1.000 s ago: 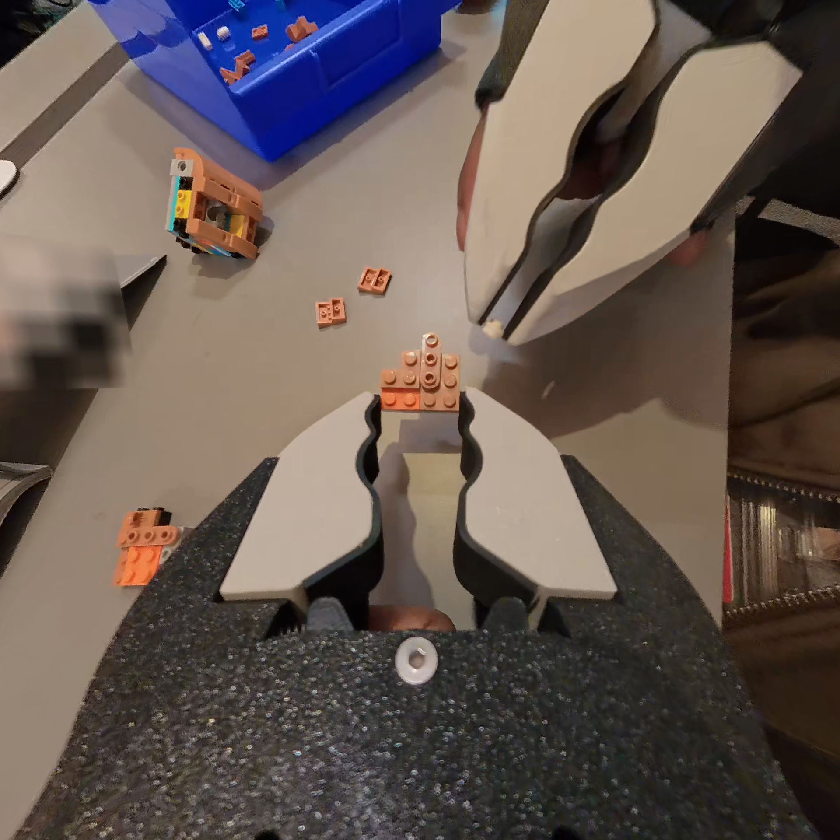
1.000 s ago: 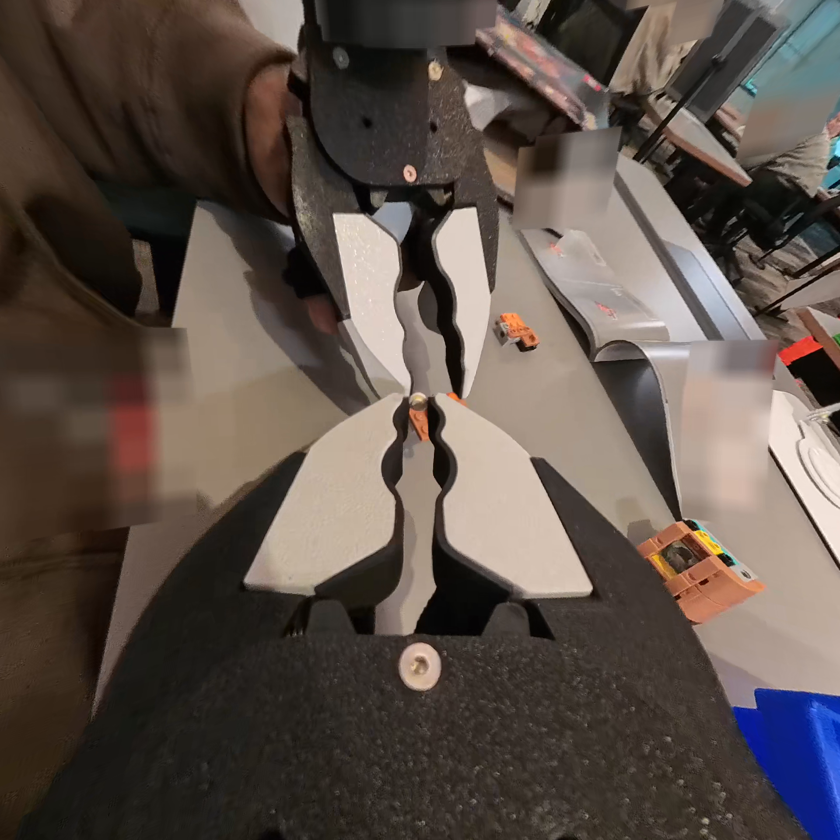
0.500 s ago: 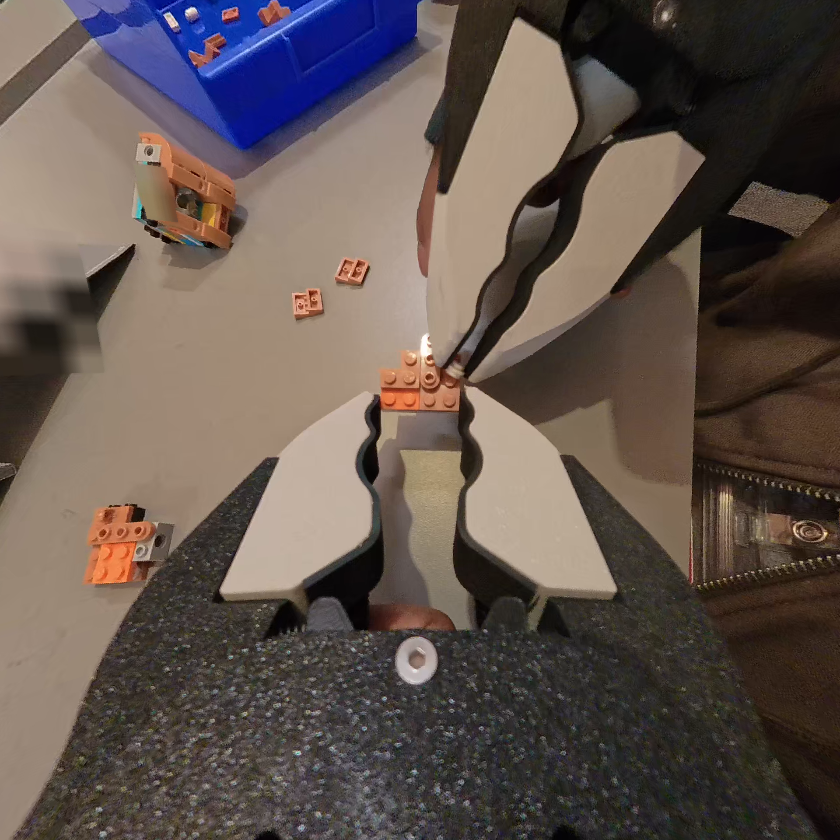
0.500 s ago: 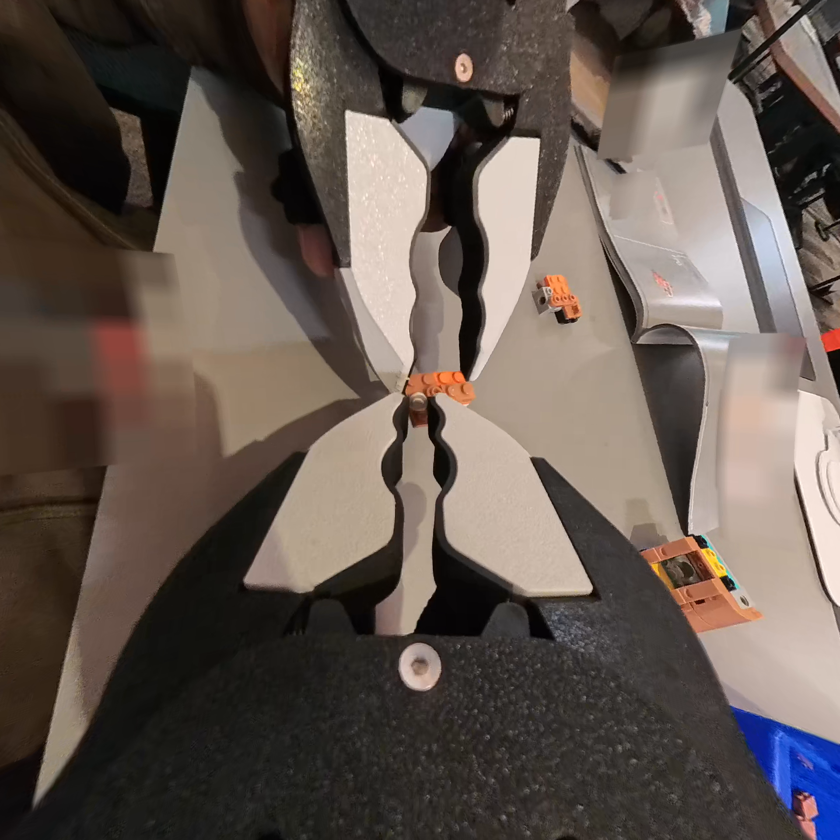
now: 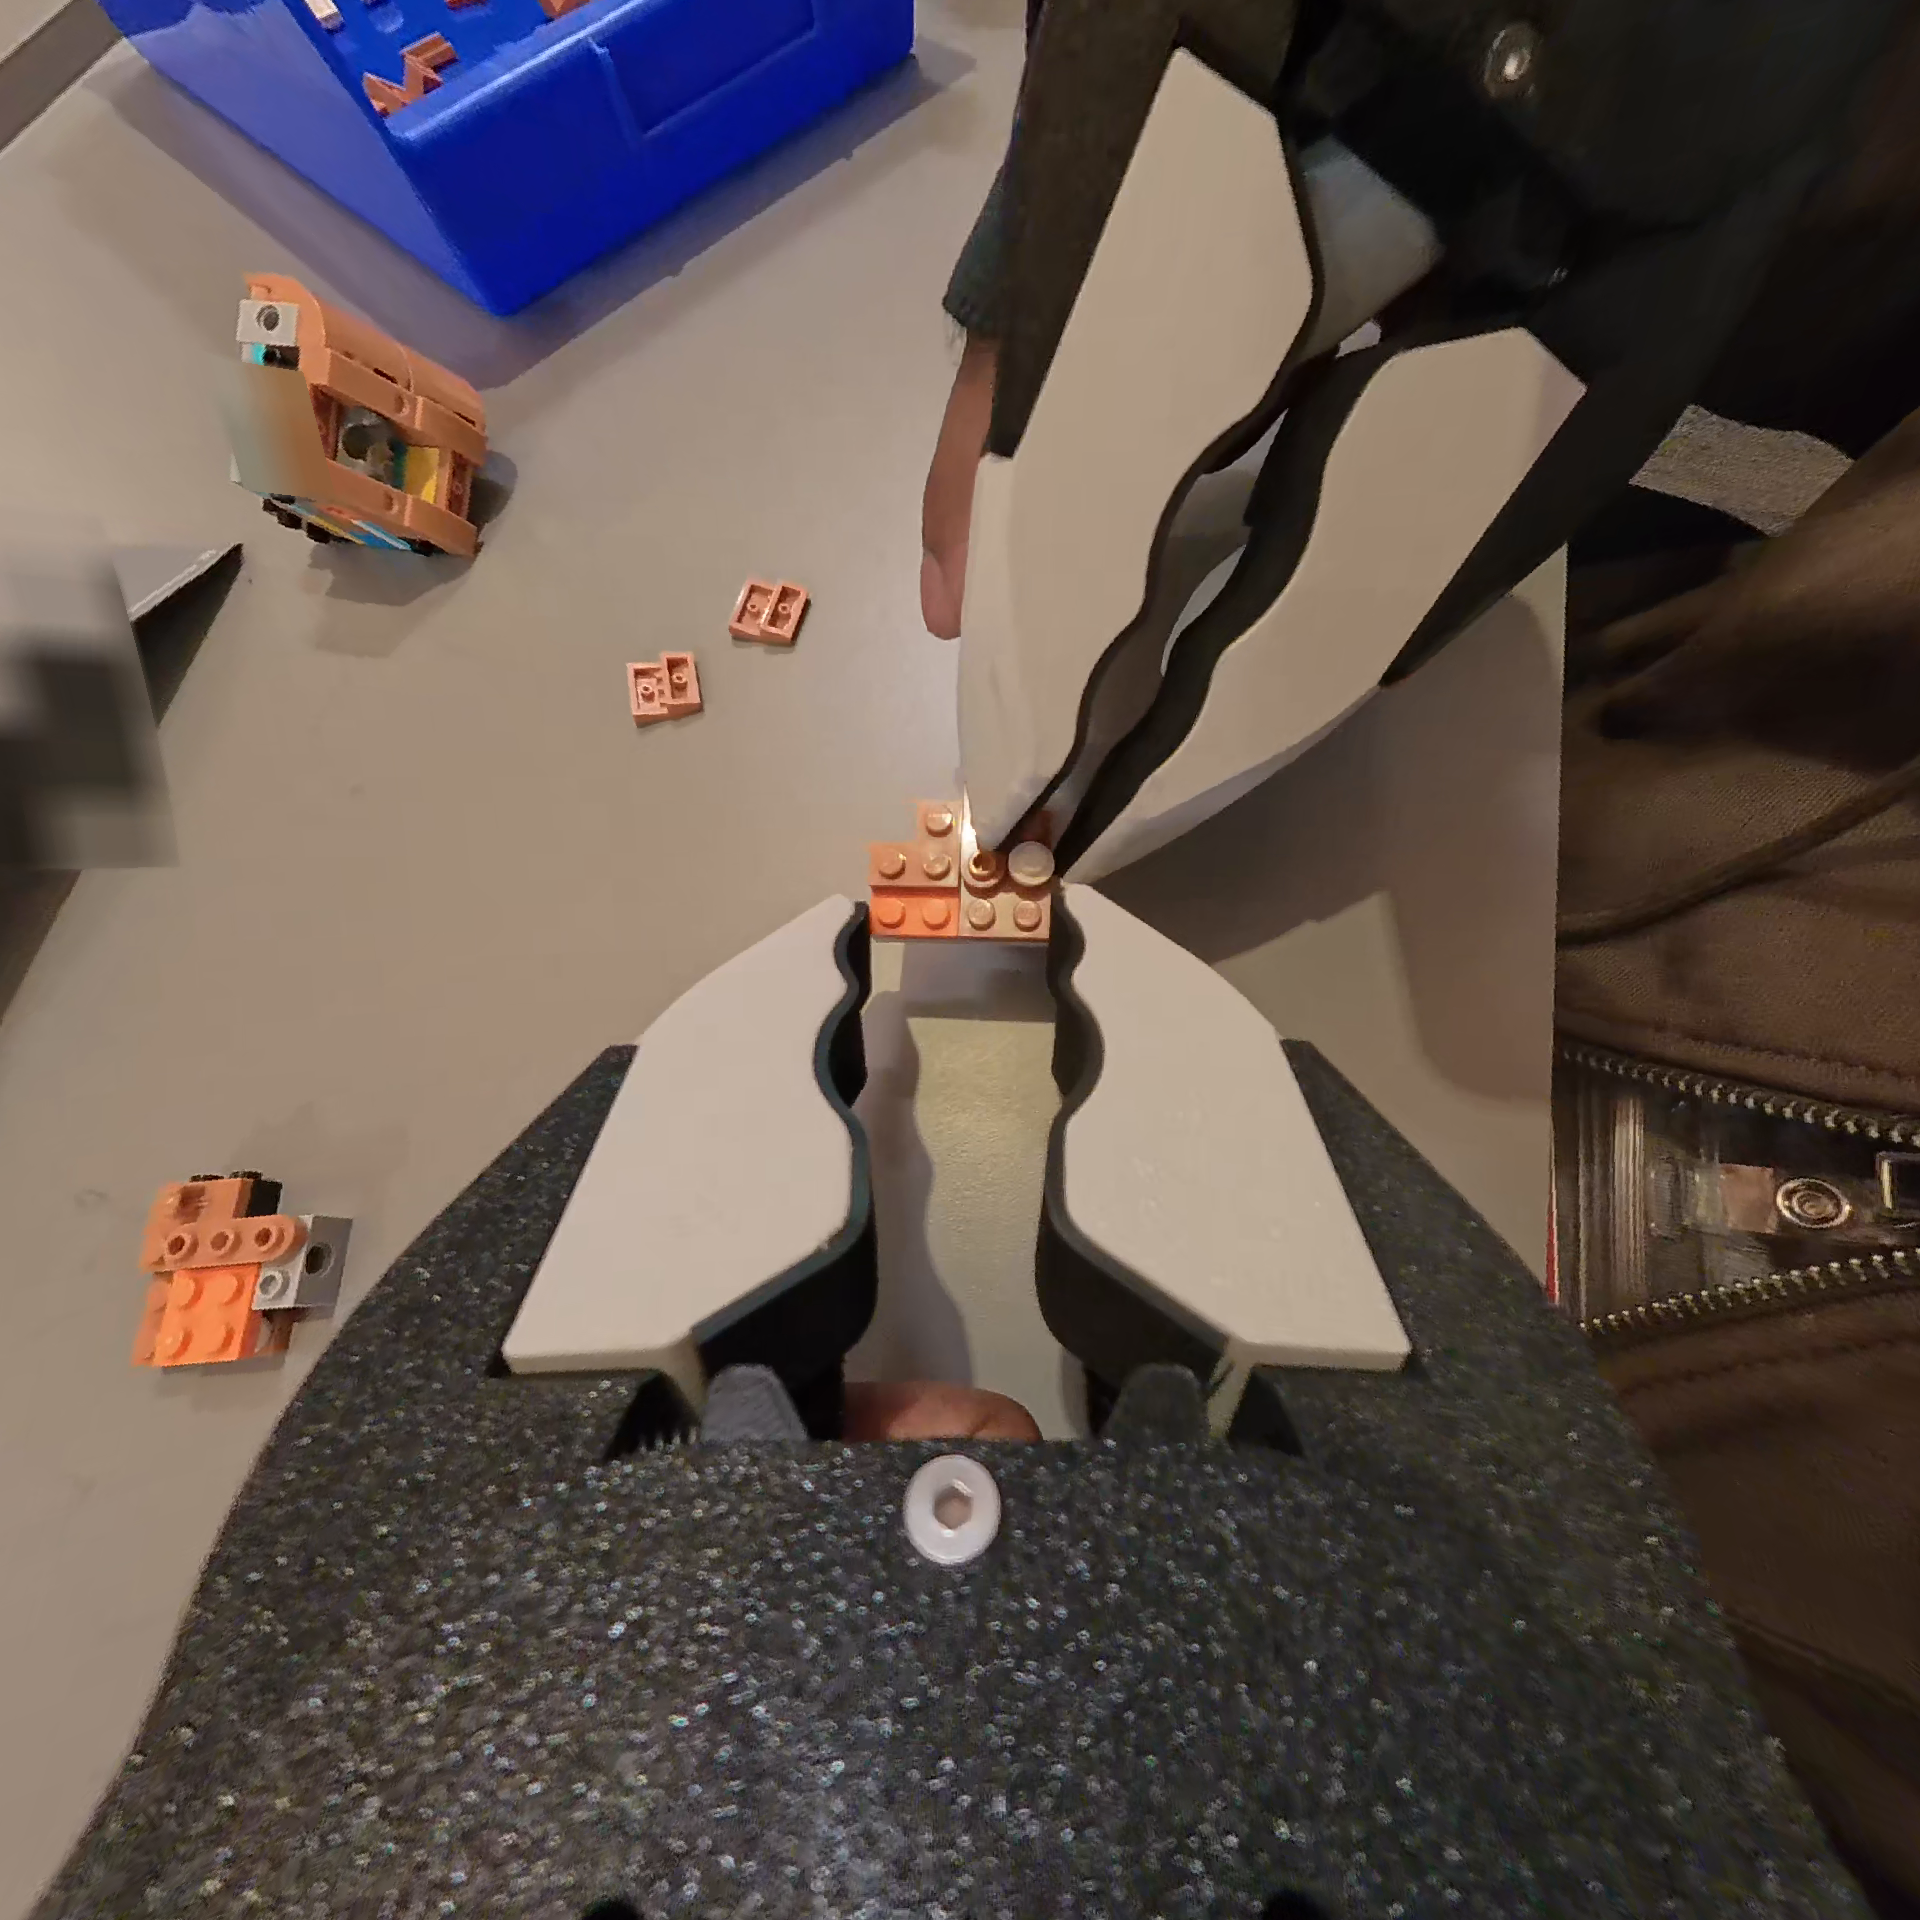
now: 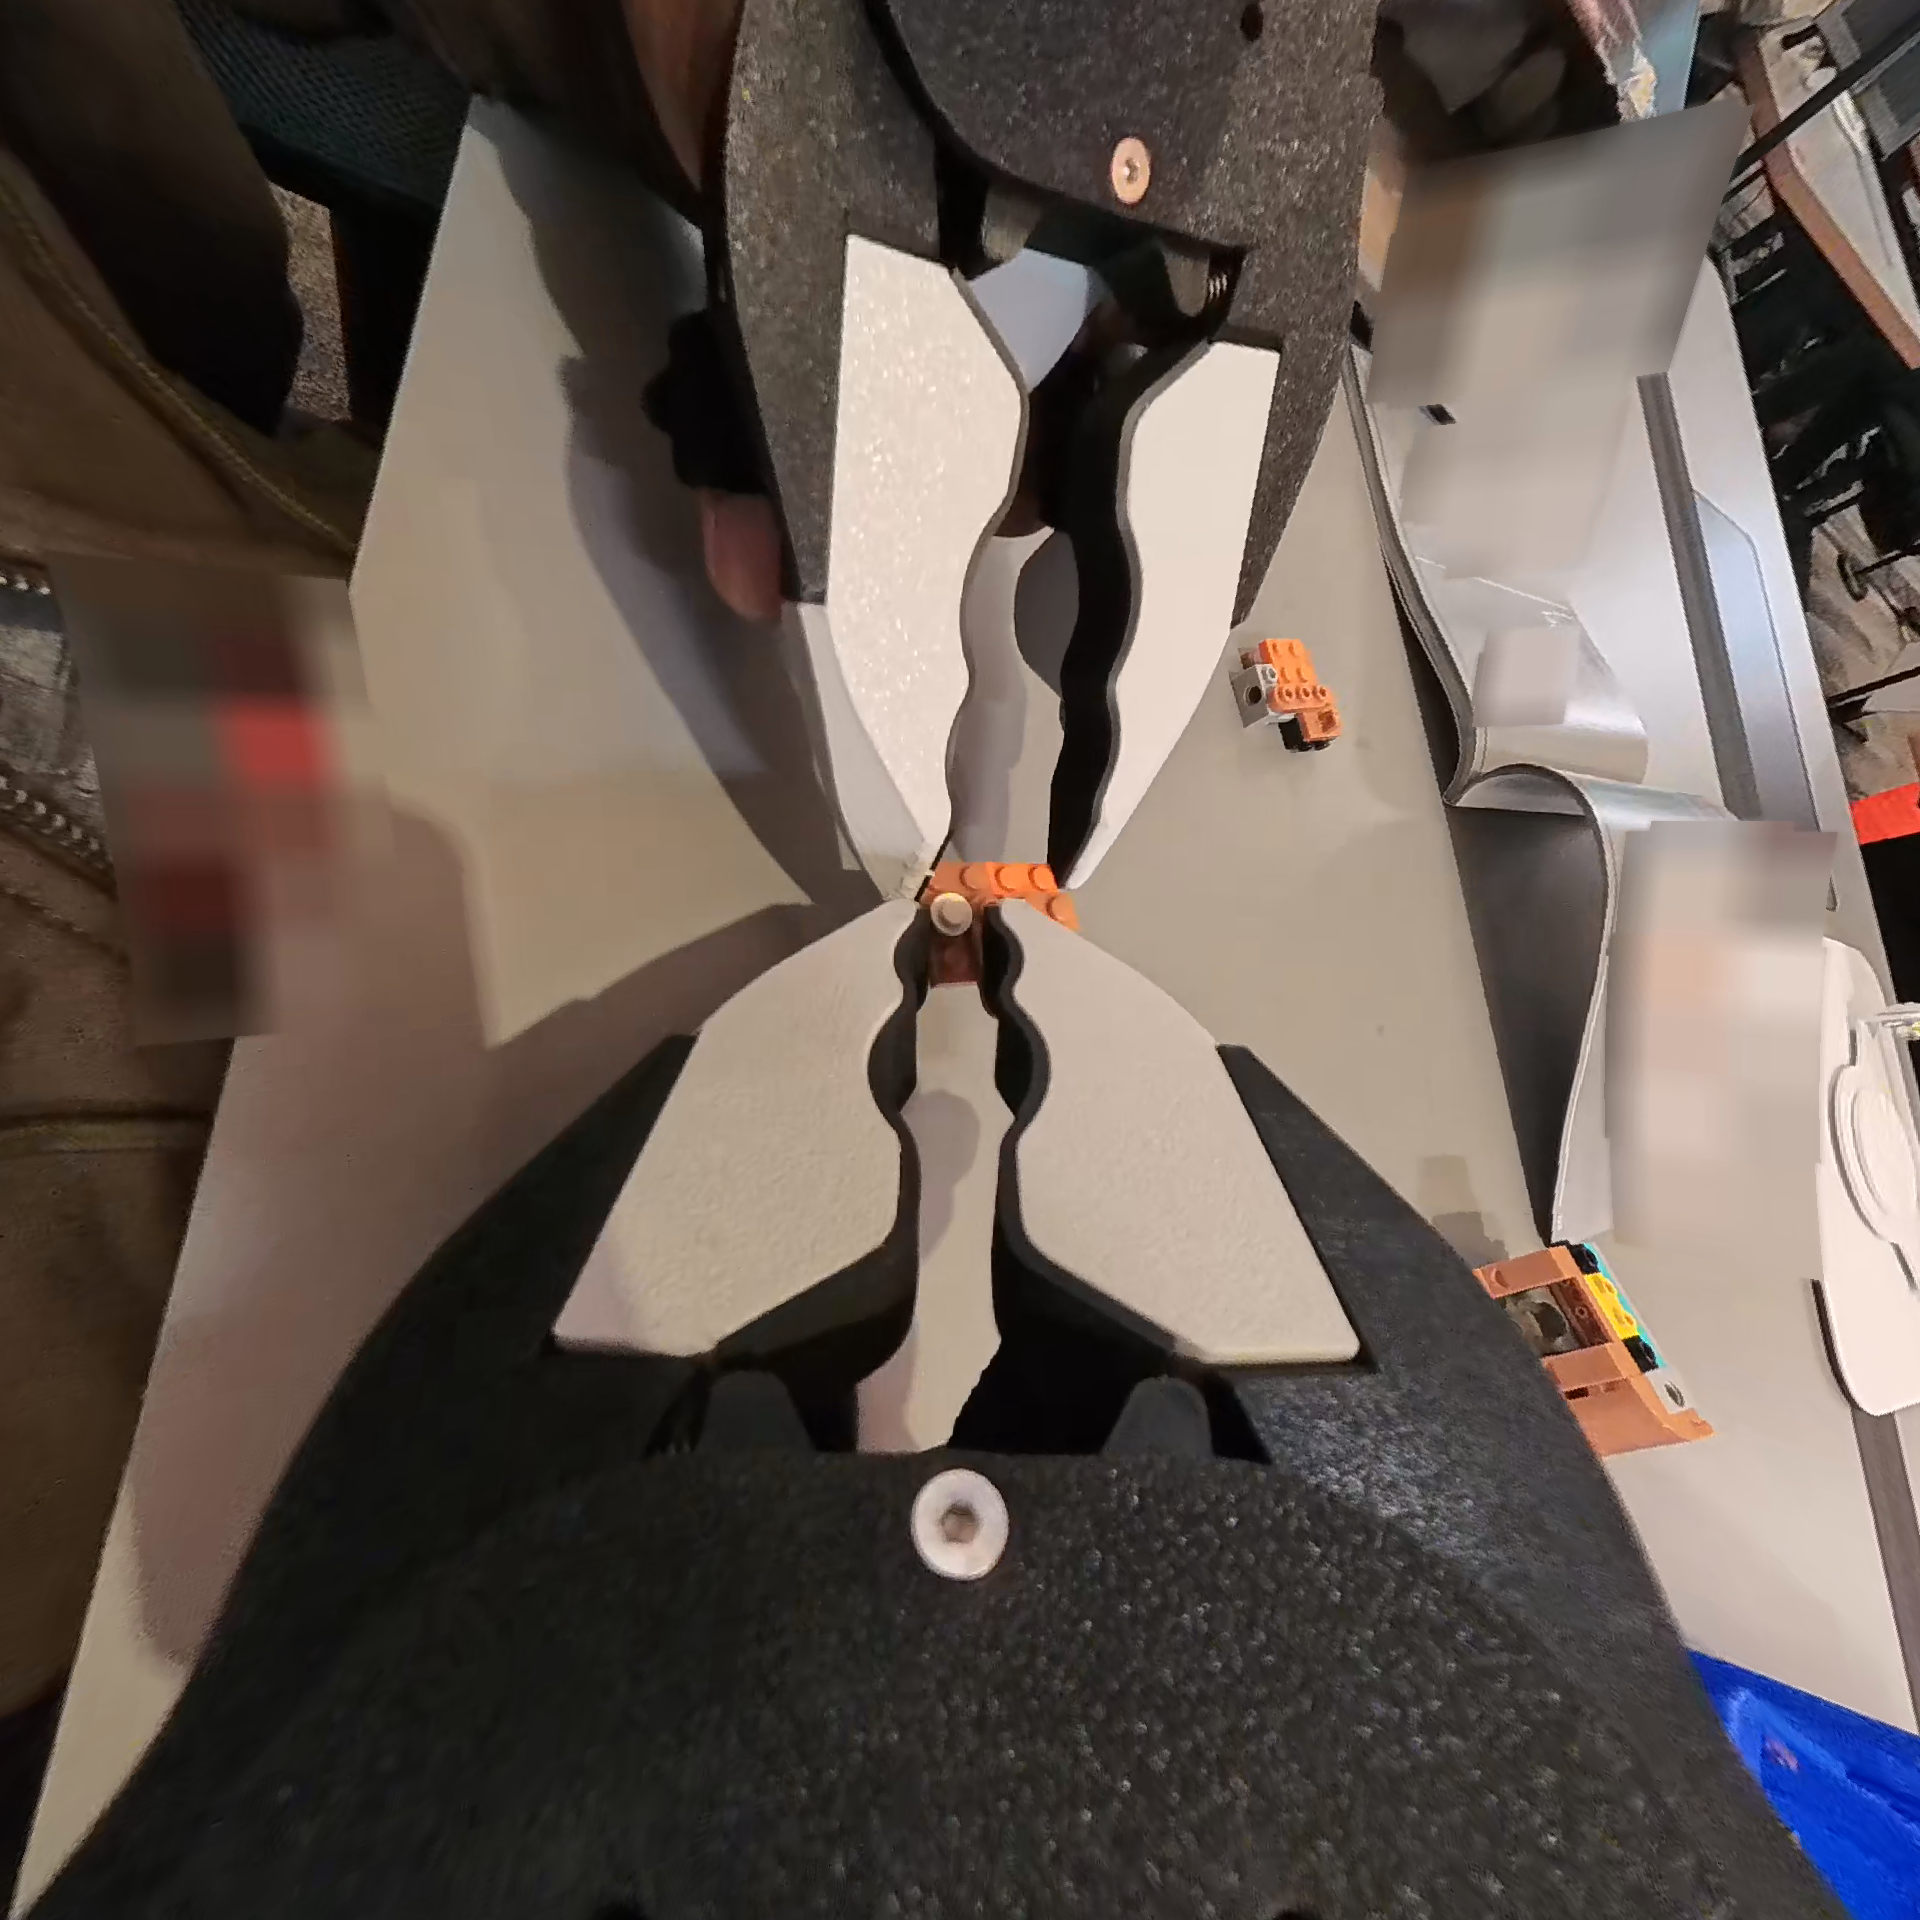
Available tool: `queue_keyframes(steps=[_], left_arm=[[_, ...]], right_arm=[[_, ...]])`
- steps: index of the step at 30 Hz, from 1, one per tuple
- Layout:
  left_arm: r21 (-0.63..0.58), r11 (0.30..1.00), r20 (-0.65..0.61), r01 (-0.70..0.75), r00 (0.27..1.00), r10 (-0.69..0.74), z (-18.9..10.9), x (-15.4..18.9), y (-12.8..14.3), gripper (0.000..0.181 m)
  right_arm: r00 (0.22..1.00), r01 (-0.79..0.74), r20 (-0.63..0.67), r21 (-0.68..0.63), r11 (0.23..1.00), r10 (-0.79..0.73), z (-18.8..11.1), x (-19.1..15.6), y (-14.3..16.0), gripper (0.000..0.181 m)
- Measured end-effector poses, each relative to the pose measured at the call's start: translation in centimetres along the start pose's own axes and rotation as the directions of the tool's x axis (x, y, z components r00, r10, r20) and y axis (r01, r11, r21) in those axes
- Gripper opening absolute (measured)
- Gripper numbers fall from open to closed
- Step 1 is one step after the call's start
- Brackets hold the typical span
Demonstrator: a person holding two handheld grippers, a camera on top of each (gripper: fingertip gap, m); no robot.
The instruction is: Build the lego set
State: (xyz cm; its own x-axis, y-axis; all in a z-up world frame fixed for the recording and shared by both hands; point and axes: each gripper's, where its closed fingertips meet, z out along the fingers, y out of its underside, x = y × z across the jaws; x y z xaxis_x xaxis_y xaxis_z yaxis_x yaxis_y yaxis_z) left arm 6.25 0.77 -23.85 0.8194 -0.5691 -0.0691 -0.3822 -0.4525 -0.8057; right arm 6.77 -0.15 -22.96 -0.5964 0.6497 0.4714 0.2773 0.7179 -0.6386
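Grey table [image 5: 520, 935] holds loose bricks; left hand-held gripper [image 5: 961, 920] pinches plate assembly [image 5: 961, 894], right [image 6: 951, 935] pinches brown piece [image 6: 953, 961].

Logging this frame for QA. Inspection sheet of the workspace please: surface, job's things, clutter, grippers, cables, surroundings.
Surface: grey table, bare between parts.
Job's things: orange plate assembly with small round stud on top; larger brown sub-build; small orange sub-build; two loose brown plates; blue parts bin.
Clutter: open booklet at table edge.
Grippers: left gripper clamps the assembly's sides; right gripper is nearly shut around the stud.
Cables: nothing seen.
Surroundings: person's brown jacket; furniture behind.
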Motion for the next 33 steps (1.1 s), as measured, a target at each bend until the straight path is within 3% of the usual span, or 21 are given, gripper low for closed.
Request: queue_keyframes(steps=[10,15,23,33], left_arm=[[0.014,0.999,-0.045,0.037,0.998,-0.037,-0.4,0.0,-0.4,0.033],[0.020,0.997,-0.092,0.075,0.993,-0.072,-0.8,-0.1,-0.8,0.033],[-0.003,0.996,-0.162,0.093,0.983,-0.092,-1.9,-0.5,-2.2,0.033],[-0.007,0.991,-0.230,0.130,0.965,-0.128,-2.3,-0.4,-2.8,0.033]], right_arm=[[0.998,0.036,-0.059,0.056,0.998,-0.033,-0.6,0.4,-0.3,0.020],[0.982,0.149,-0.134,0.093,0.984,-0.136,-1.1,0.8,-0.9,0.023],[0.885,0.407,-0.282,0.082,0.910,-0.371,-1.5,1.8,-2.4,0.024],[0.822,0.510,-0.317,0.040,0.859,-0.473,-1.3,2.1,-2.5,0.015]])
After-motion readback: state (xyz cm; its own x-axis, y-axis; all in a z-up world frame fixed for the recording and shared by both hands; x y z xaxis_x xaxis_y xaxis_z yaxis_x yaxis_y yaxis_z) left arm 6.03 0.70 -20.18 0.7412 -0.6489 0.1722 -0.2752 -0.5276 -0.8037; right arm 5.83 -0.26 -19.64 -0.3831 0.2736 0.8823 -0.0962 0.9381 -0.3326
